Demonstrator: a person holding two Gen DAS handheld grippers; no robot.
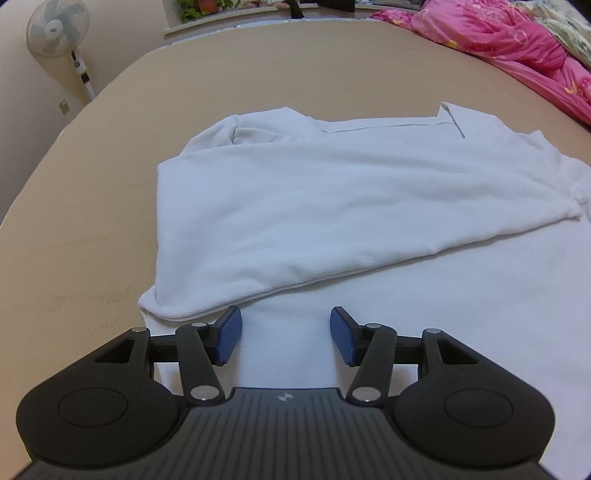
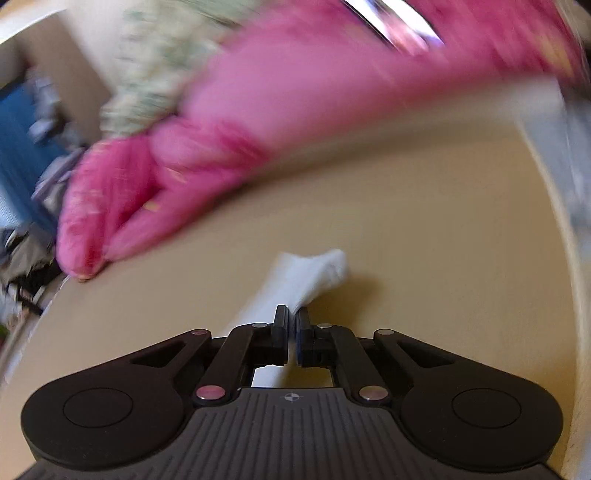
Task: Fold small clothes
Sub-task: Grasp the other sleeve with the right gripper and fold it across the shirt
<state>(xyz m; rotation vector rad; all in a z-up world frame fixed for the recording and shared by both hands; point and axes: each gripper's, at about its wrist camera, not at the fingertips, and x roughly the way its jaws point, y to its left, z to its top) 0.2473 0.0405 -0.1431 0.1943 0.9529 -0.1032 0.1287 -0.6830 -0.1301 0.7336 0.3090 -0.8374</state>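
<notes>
A white garment (image 1: 332, 192) lies partly folded on the tan bed surface (image 1: 92, 229), one flap laid diagonally over the rest. My left gripper (image 1: 286, 334) hovers over its near edge, jaws open, blue pads (image 1: 229, 334) apart with only flat cloth beneath them. In the right wrist view, which is blurred, my right gripper (image 2: 292, 321) is shut on a bunched corner of the white garment (image 2: 314, 275), which sticks out past the fingertips above the tan surface (image 2: 424, 240).
A pink quilt (image 1: 517, 48) lies at the far right of the bed, seen close as the pink quilt (image 2: 258, 122) in the right wrist view. A standing fan (image 1: 59, 33) is off the bed's left side. The bed's left edge curves near.
</notes>
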